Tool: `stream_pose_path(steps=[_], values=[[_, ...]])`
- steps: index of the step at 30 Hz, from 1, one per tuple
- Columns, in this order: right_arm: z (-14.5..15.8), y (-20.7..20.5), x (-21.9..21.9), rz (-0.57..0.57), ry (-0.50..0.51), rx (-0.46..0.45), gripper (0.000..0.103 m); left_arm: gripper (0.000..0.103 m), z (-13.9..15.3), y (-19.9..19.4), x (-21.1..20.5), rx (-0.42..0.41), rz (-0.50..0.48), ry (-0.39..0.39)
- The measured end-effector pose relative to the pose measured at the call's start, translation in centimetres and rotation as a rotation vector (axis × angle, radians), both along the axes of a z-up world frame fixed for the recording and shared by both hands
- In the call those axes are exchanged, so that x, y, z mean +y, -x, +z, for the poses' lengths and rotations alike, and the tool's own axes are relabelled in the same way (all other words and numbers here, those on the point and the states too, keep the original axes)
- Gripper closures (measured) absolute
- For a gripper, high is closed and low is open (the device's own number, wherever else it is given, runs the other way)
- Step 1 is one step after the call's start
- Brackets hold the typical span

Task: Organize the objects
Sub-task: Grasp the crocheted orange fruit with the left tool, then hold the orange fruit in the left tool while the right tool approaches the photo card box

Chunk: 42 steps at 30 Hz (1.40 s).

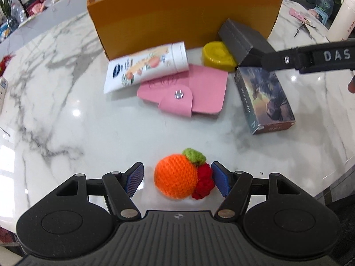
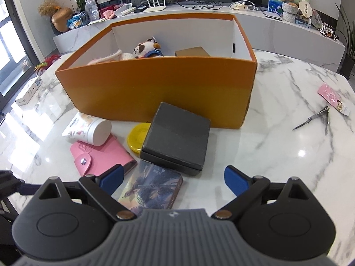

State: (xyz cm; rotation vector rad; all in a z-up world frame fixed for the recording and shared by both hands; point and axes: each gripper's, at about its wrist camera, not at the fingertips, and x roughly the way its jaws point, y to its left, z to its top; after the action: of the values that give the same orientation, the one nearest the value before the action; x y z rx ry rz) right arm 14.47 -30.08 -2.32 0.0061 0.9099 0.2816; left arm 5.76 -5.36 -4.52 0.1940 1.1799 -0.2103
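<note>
A crocheted orange (image 1: 175, 177) with a green leaf and red berries lies on the marble table (image 1: 66, 110). My left gripper (image 1: 177, 180) stands open around it; the left pad is clear of the yarn and the right pad is close to the berries. My right gripper (image 2: 174, 179) is open over a picture-printed box (image 2: 153, 188), with a grey box (image 2: 177, 139) just ahead. One of its fingers (image 1: 310, 57) reaches toward the grey box (image 1: 241, 37) in the left wrist view. A lotion tube (image 2: 88, 128), pink wallet (image 2: 99, 155) and yellow tin (image 2: 137, 137) lie before the orange storage box (image 2: 155, 88).
Inside the storage box are a plush toy (image 2: 146, 48) and a brown carton (image 2: 192, 52). Metal clippers (image 2: 315, 117) and a pink card (image 2: 332, 97) lie at the right. A white bottle (image 1: 341, 17) stands far right, and a white carton (image 2: 28, 90) at the left edge.
</note>
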Motion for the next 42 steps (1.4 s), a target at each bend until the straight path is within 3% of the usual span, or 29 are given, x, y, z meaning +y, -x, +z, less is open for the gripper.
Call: stream_pose_path(steps=[7, 10, 16, 22, 29, 37, 40, 42], values=[[-0.7, -0.5, 0.8, -0.016, 0.013, 0.021, 0.006, 0.031, -0.4, -0.2, 0.9, 0.000, 0.022, 0.034], [-1.6, -0.6, 1.8, -0.004, 0.037, 0.049, 0.006, 0.040, -0.3, -0.3, 1.1, -0.006, 0.031, 0.038], [-2.9, -0.1, 4.0, 0.037, 0.142, 0.056, 0.006, 0.040, -0.4, -0.5, 1.4, -0.009, 0.034, 0.040], [-3.7, 0.2, 5.0, 0.048, 0.178, 0.061, 0.007, 0.040, -0.4, -0.8, 1.6, -0.016, 0.042, 0.041], [-4.1, 0.5, 4.9, 0.046, 0.158, 0.076, 0.021, 0.040, -0.4, -0.9, 1.8, -0.019, 0.049, 0.041], [-4.1, 0.7, 4.7, 0.051, 0.159, 0.067, 0.020, 0.039, -0.4, -0.9, 1.7, -0.020, 0.050, 0.041], [-4.2, 0.8, 4.5, 0.043, 0.155, 0.057, 0.017, 0.039, -0.5, -0.8, 1.7, -0.020, 0.050, 0.042], [-4.4, 0.8, 4.2, 0.030, 0.154, 0.059, 0.008, 0.039, -0.5, -0.8, 1.8, -0.021, 0.051, 0.042]])
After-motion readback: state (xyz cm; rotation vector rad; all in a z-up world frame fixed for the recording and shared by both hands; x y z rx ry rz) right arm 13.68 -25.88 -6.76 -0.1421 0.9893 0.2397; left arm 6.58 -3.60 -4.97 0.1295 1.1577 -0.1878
